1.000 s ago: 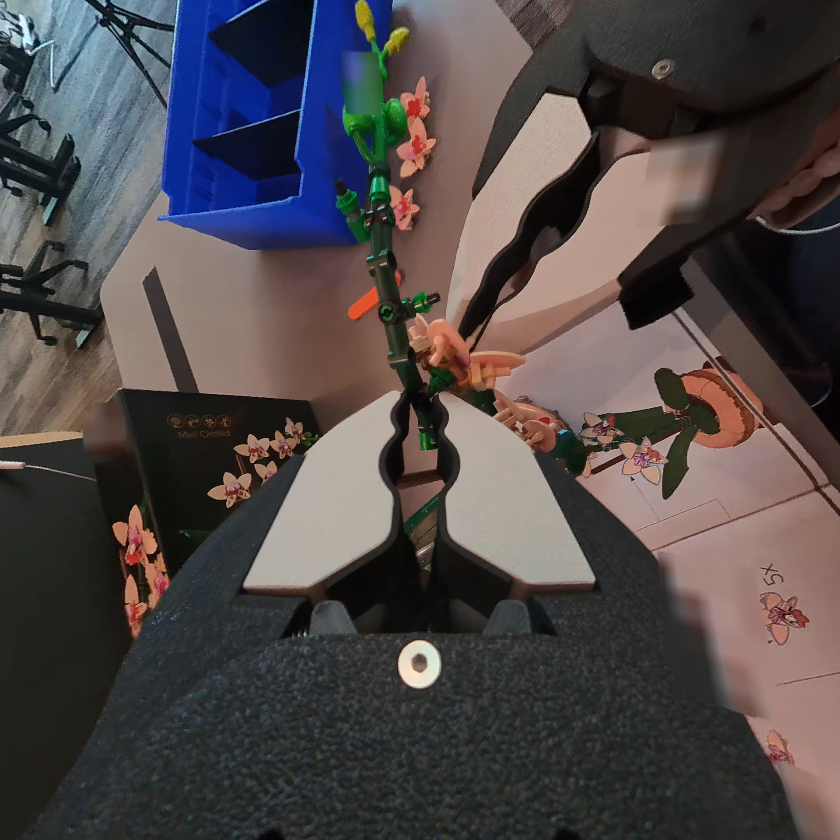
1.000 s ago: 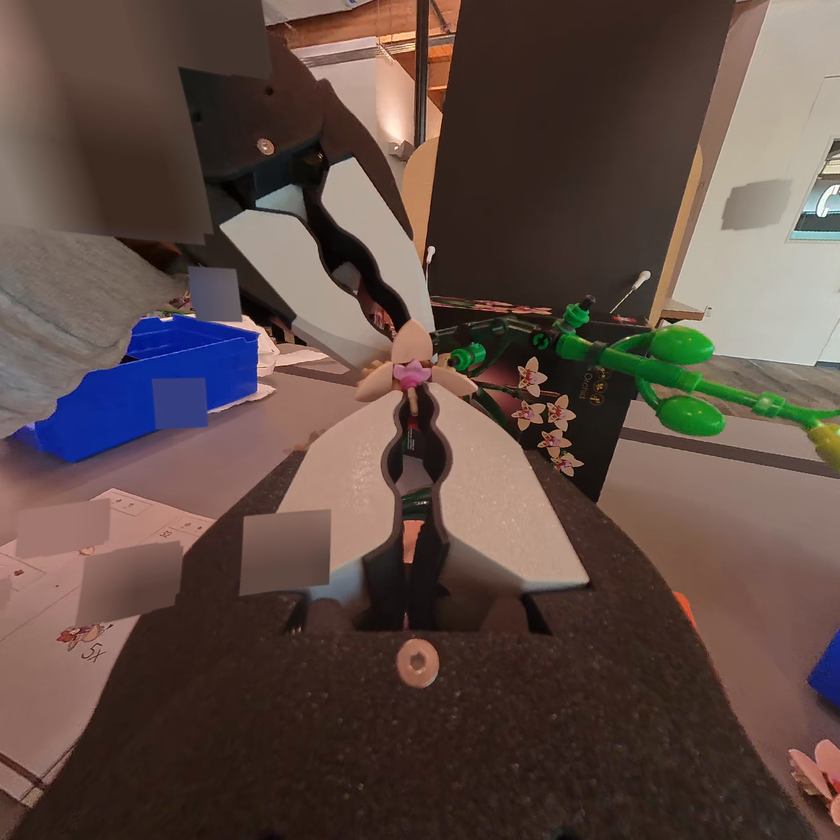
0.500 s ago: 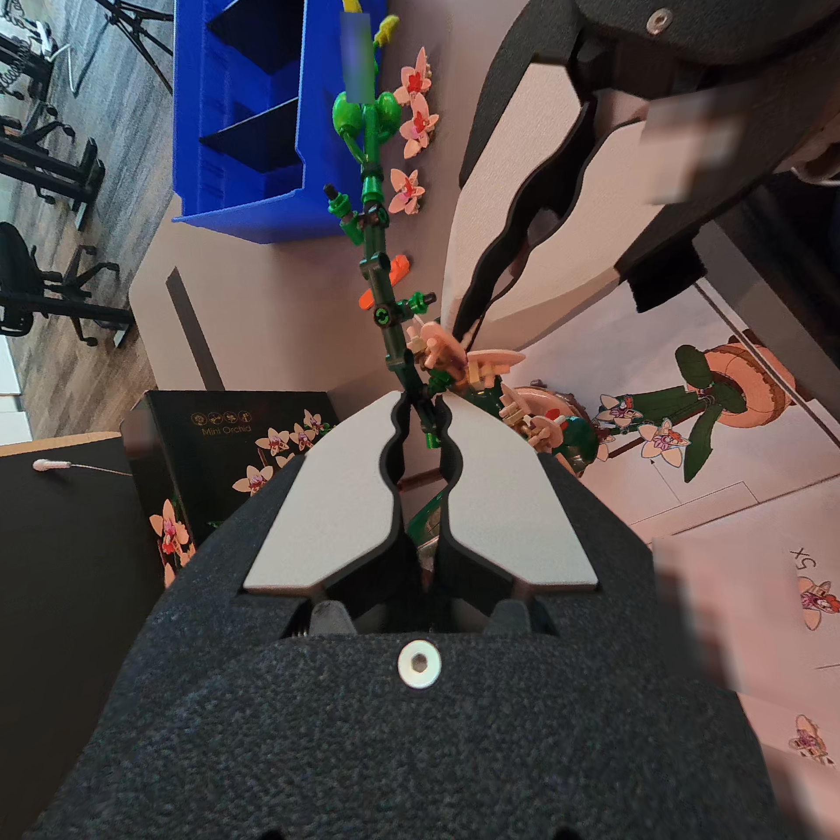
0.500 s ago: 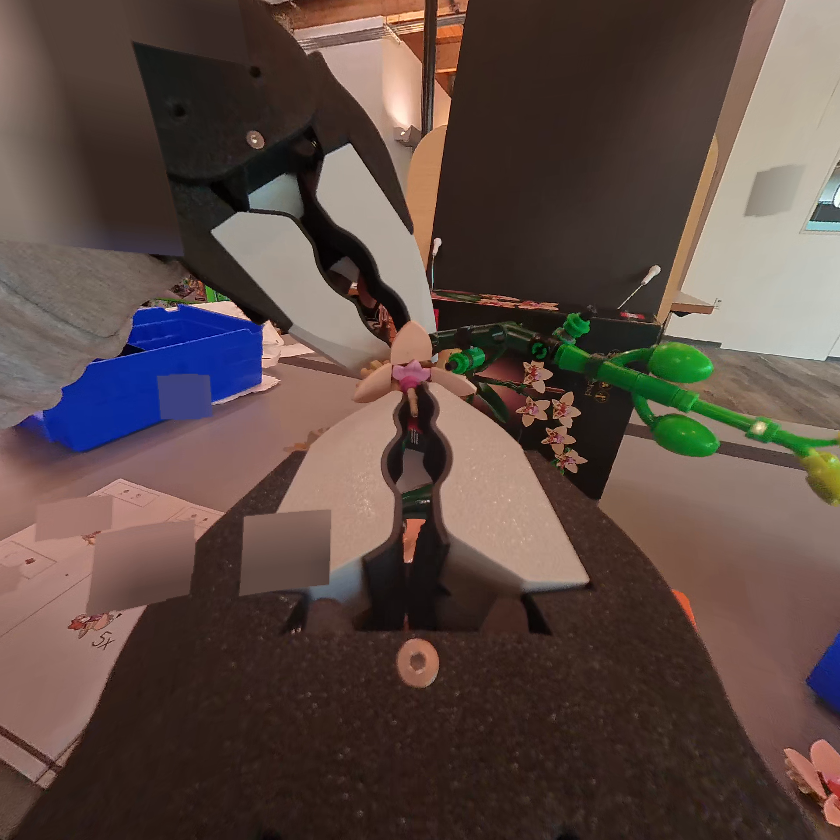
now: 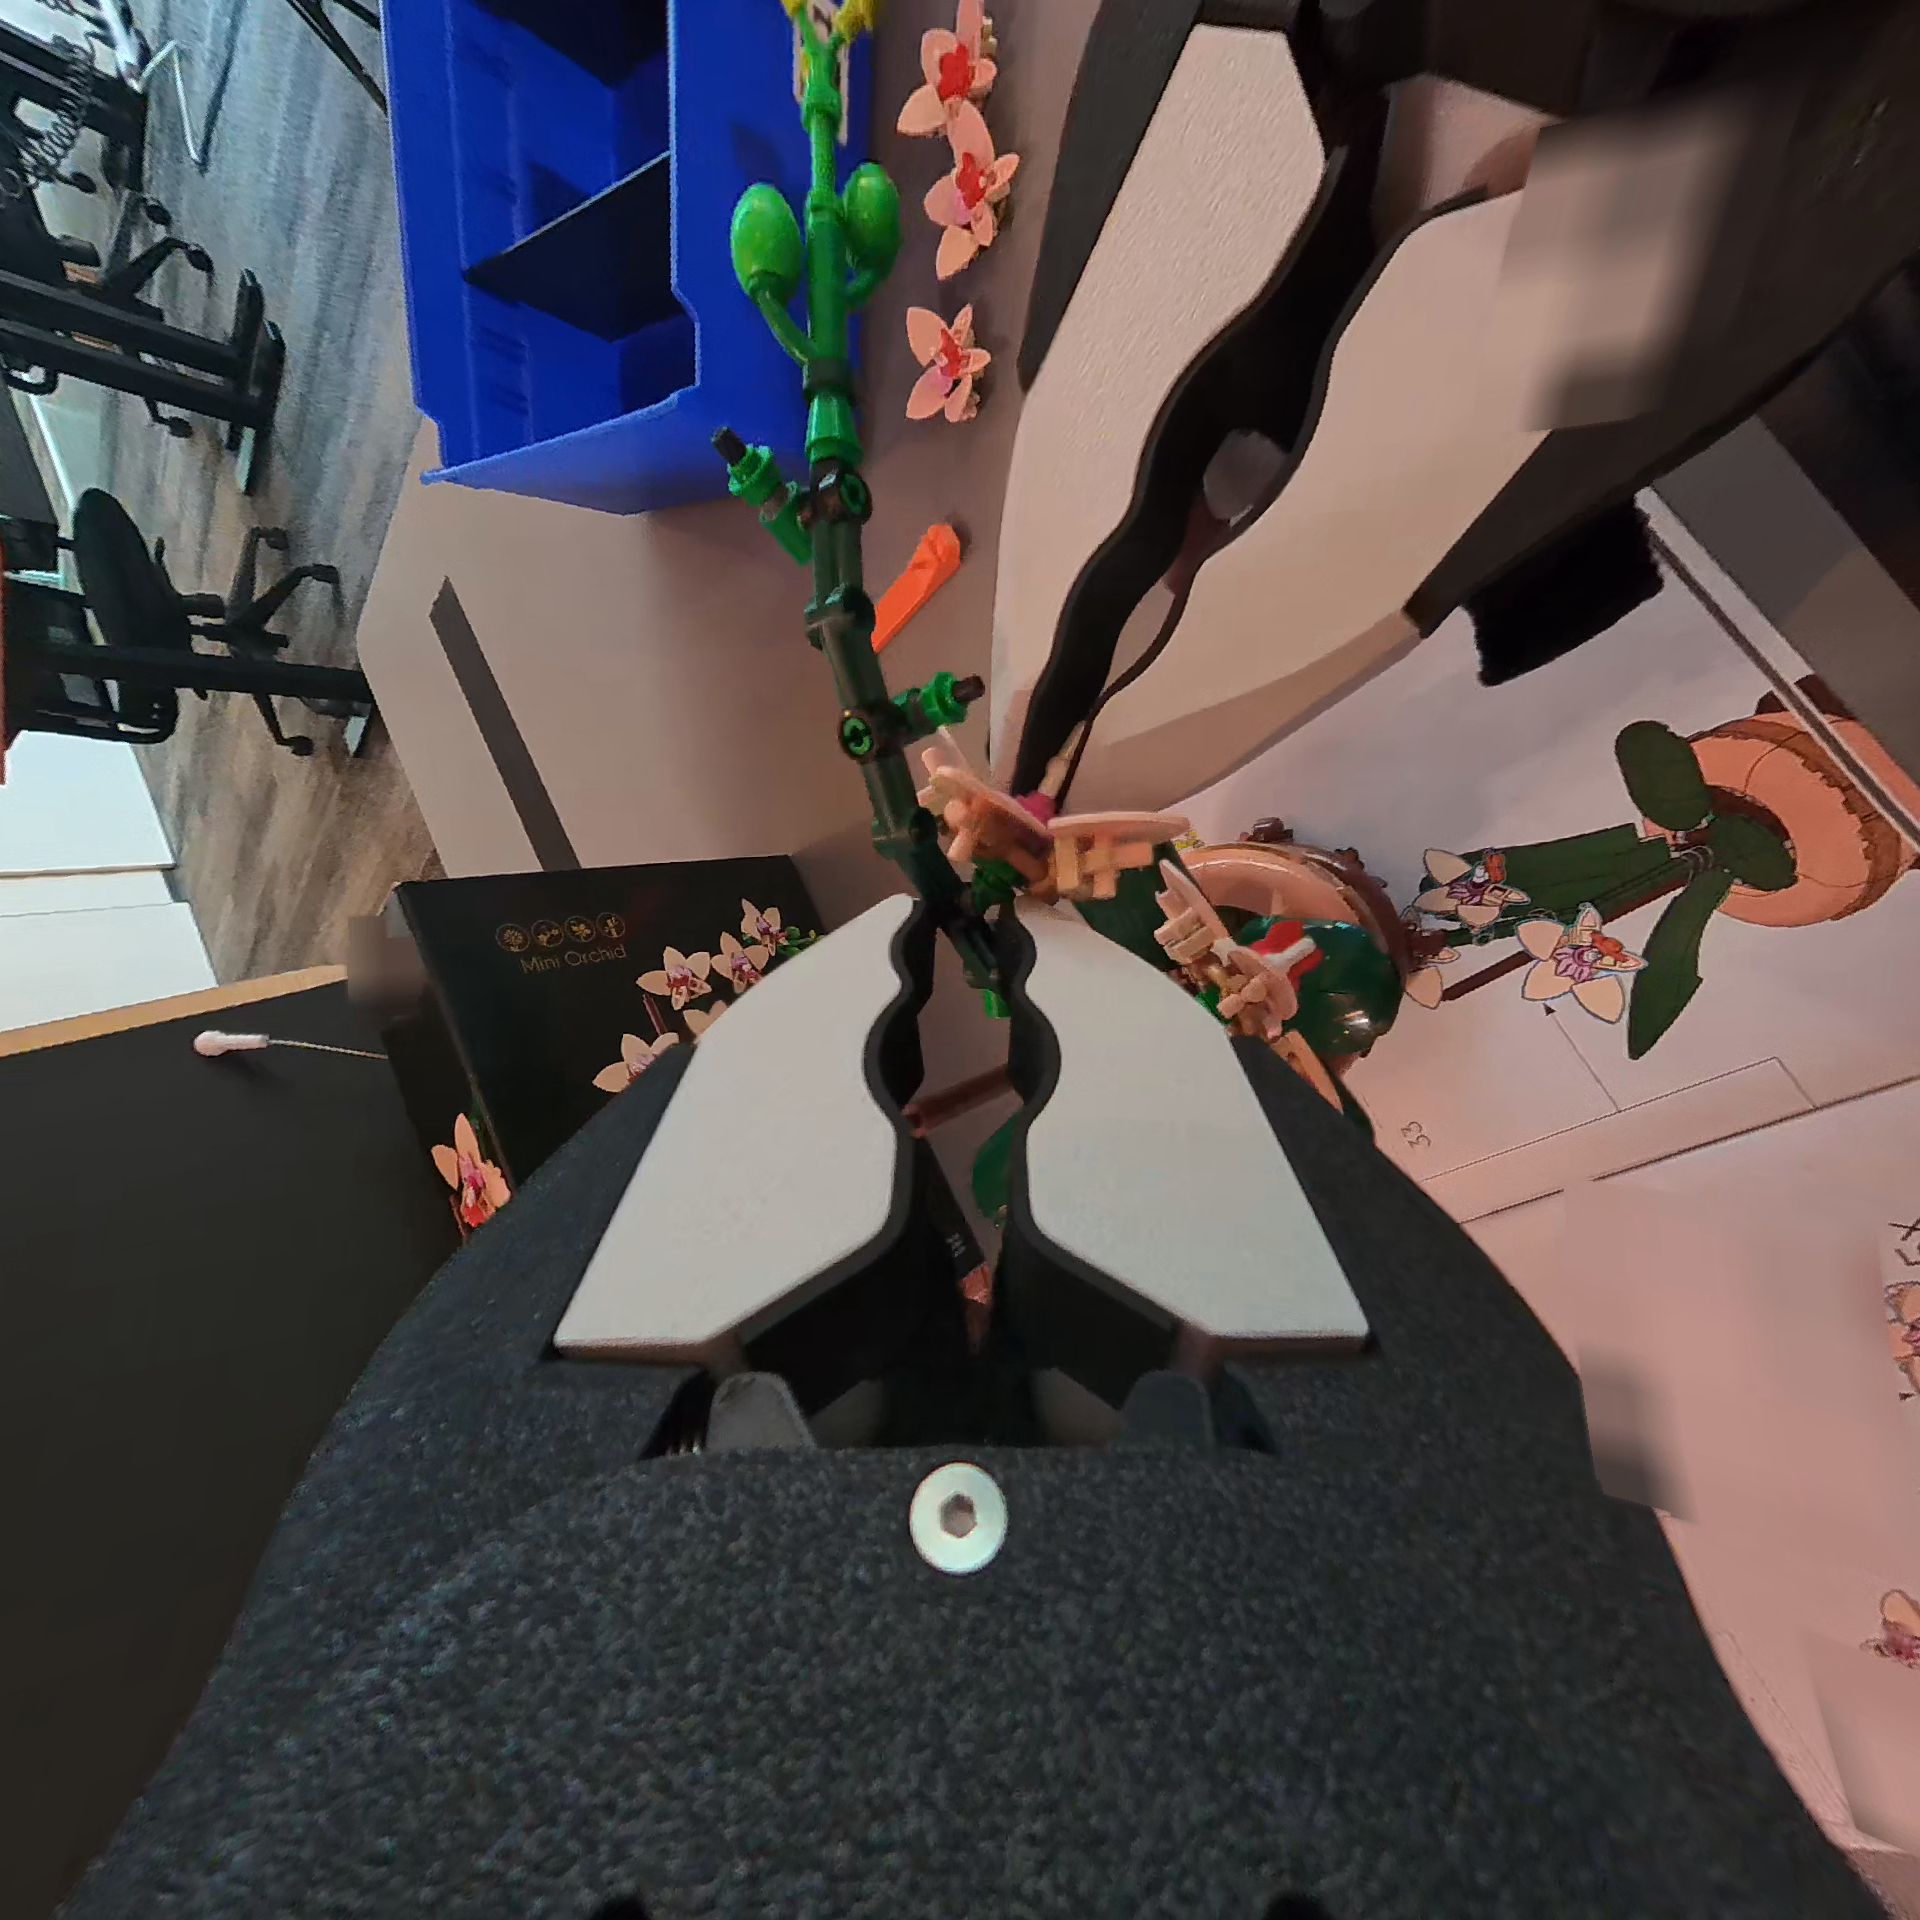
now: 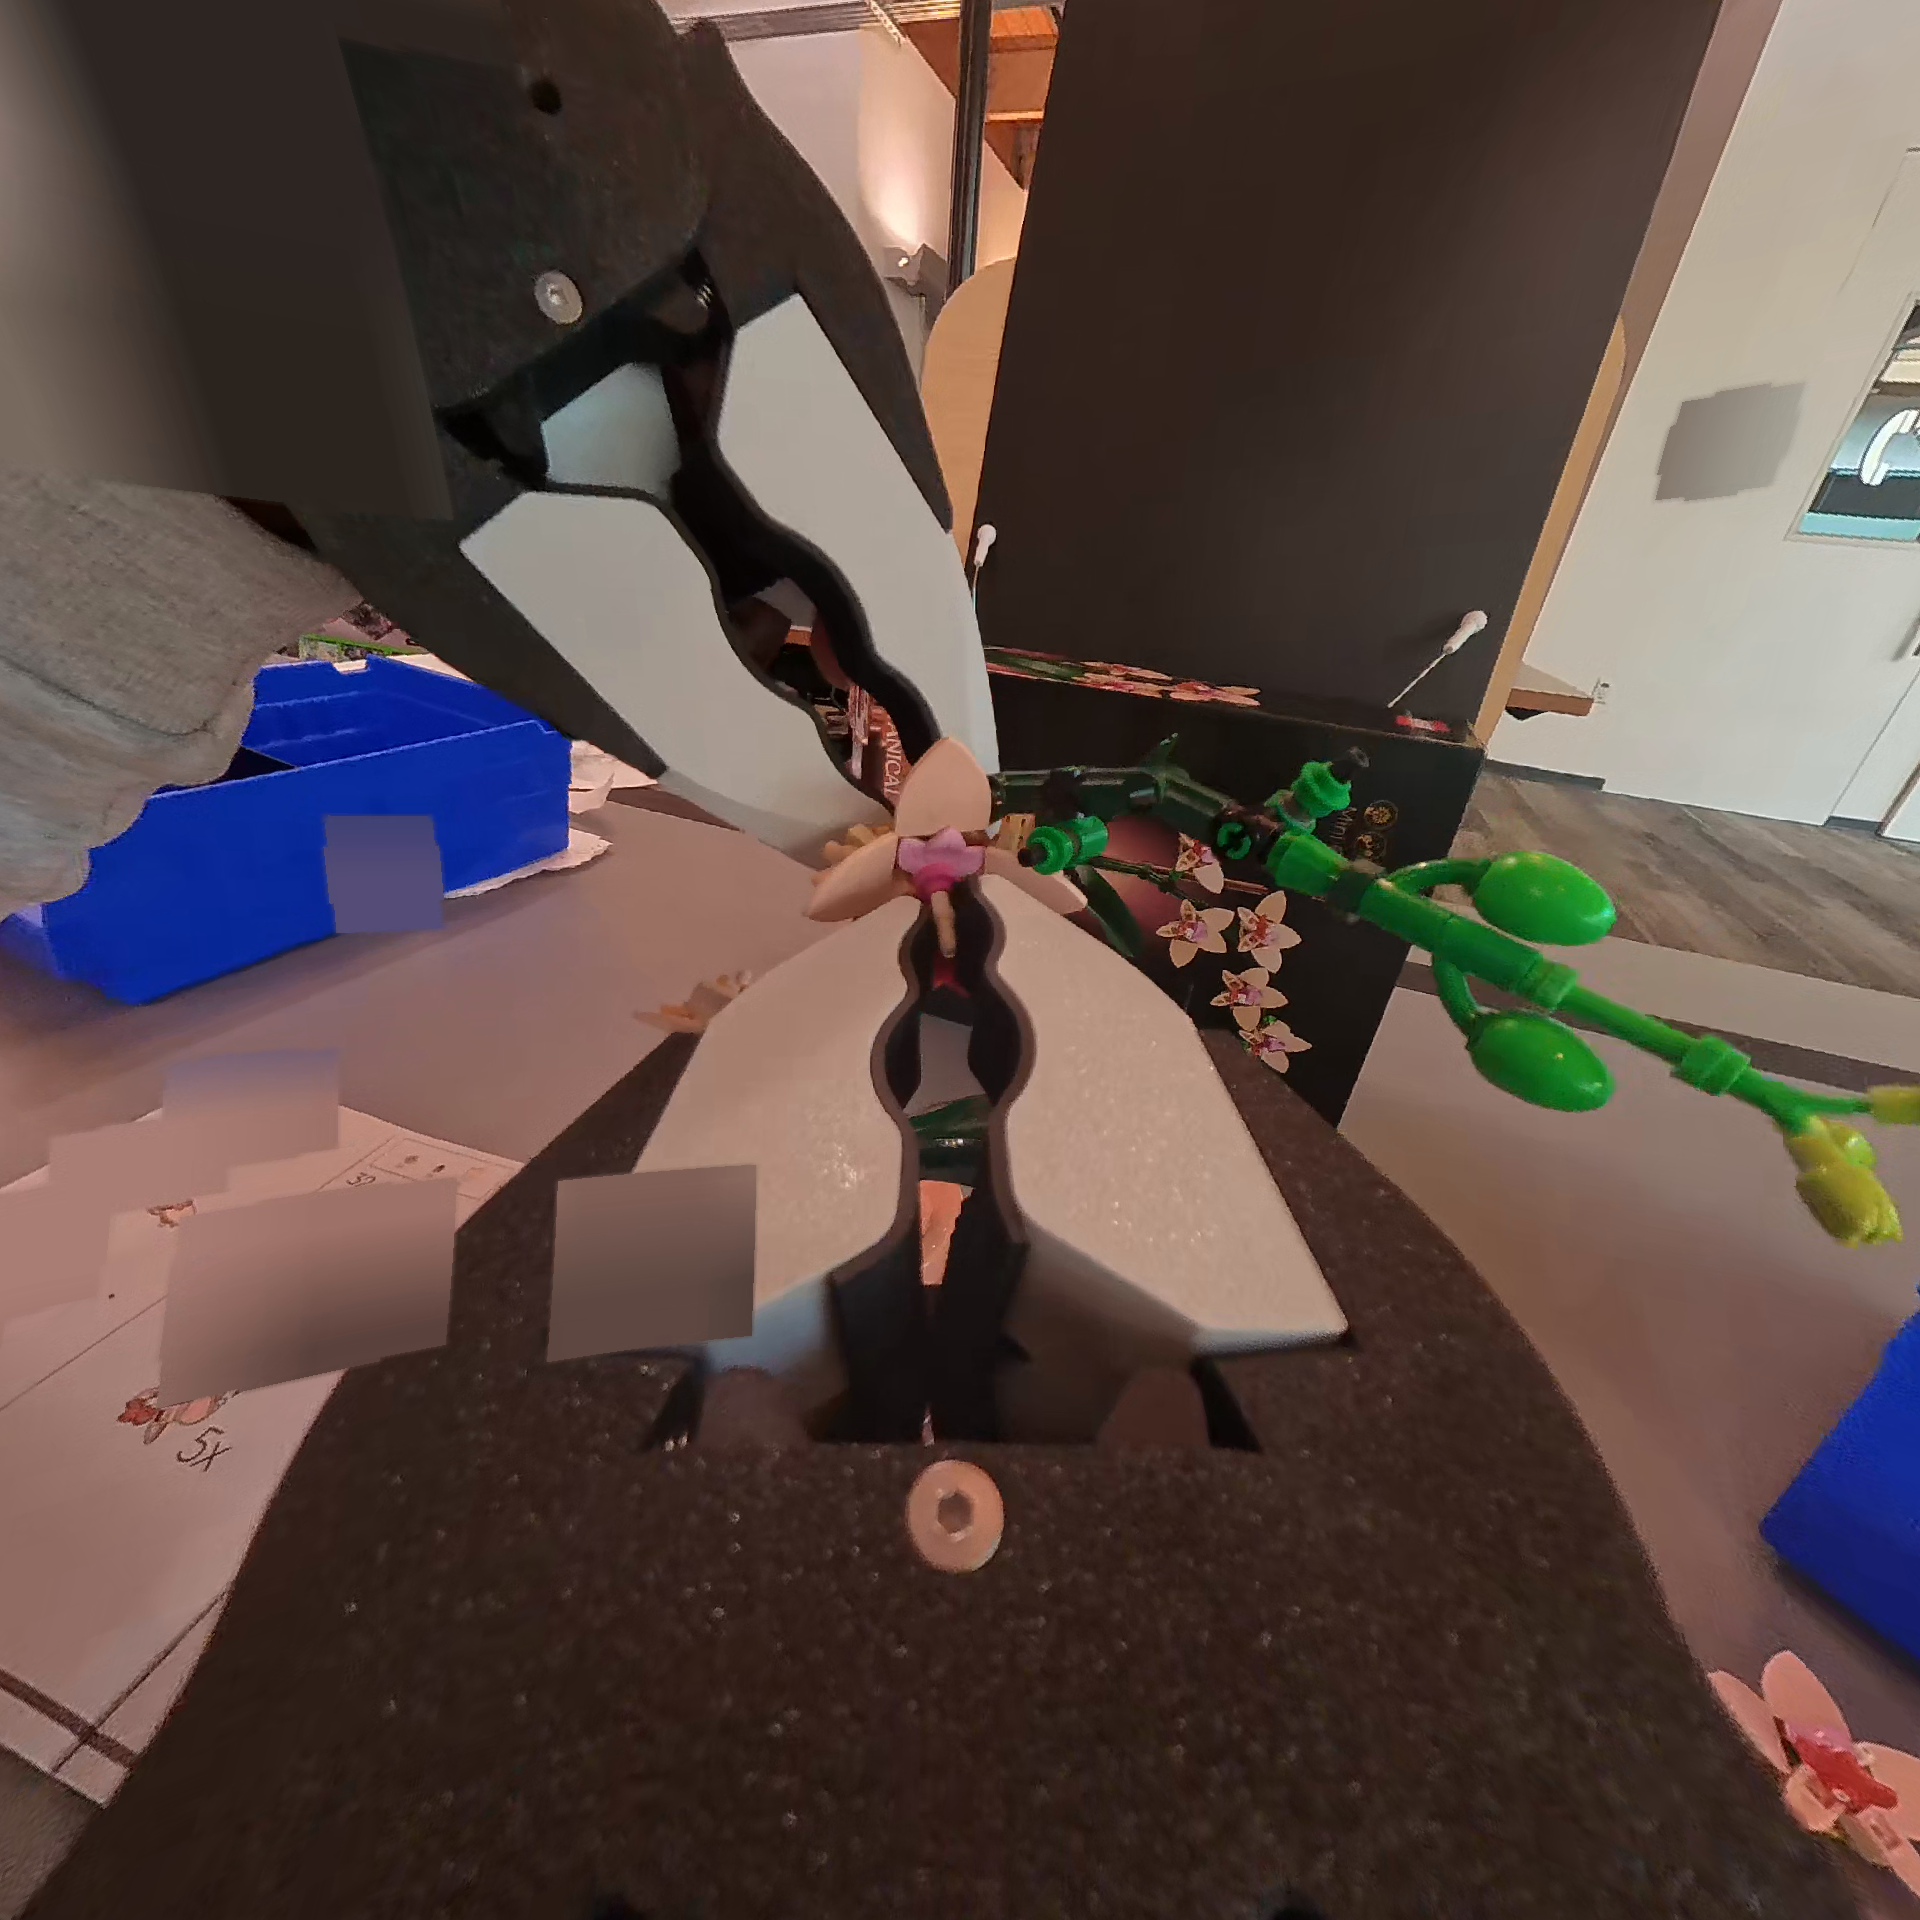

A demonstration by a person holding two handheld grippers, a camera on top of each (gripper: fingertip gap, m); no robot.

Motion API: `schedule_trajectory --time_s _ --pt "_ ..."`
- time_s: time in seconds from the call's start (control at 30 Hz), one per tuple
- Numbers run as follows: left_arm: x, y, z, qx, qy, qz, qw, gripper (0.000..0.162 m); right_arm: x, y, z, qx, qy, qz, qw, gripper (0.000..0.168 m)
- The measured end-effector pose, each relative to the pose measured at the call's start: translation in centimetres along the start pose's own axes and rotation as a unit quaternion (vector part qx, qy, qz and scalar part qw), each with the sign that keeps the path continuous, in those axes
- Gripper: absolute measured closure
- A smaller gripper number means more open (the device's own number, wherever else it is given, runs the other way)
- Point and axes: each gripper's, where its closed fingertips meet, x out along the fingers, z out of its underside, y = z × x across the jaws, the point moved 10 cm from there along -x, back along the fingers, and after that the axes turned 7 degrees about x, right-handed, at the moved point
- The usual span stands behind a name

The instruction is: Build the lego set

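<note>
Left gripper (image 5: 961, 940) clamps the green stem (image 5: 844, 613); right gripper (image 6: 951, 914) pinches the flower (image 6: 940, 847) against that stem, tips nearly touching.

The grey bench (image 5: 623, 623) carries a blue bin (image 5: 540, 260) at its 11 o'clock corner in the left wrist view. Three loose pink flowers (image 5: 961, 197) lie just beside the bin at 12 o'clock, with an orange piece (image 5: 914, 587) below them. A dark box (image 5: 582, 997) printed with orchids stands at 9 o'clock, and white instruction sheets (image 5: 1662, 1122) cover the bench at 3 o'clock.
</note>
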Motion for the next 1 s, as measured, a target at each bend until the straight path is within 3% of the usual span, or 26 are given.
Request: schedule_trajectory --time_s 0.3,0.33,0.37,0.4,0.5,0.57,0.73,1.0 --pt "-0.1 0.0 0.0 0.002 -0.001 0.004 1.000 0.151 0.2 0.4 -0.1 -0.004 -0.019 0.005 1.000 0.165" --pt "-0.3 0.3 -0.4 0.004 0.027 0.030 0.999 0.153 0.5 0.8 0.2 -0.006 -0.043 0.021 0.999 0.165" --pt "-0.6 1.5 -1.6 0.000 0.114 0.121 0.986 0.156 1.0 1.4 0.9 -0.005 -0.056 0.037 0.998 0.166" --pt "-1.0 2.5 -3.0 -0.005 0.180 0.178 0.967 0.154 0.9 1.3 1.0 0.017 -0.019 -0.001 1.000 0.165" --pt "-1.8 0.7 -1.8 -0.026 0.102 0.089 0.991 0.152 0.2 1.5 0.3 0.037 0.002 0.017 0.999 0.165" --pt "-1.2 0.3 -0.4 -0.074 0.126 0.116 0.983 0.151 0.7 1.9 0.5 0.067 -0.012 0.021 0.997 0.165" --pt "-1.7 0.5 0.9 -0.077 0.098 0.052 0.991 0.150 1.8 2.4 1.3 0.078 0.001 0.030 0.997 0.164" --pt "-3.3 1.3 0.2 -0.091 0.085 0.024 0.992 0.144 0.9 4.6 2.7 0.107 -0.011 0.008 0.994 0.150"
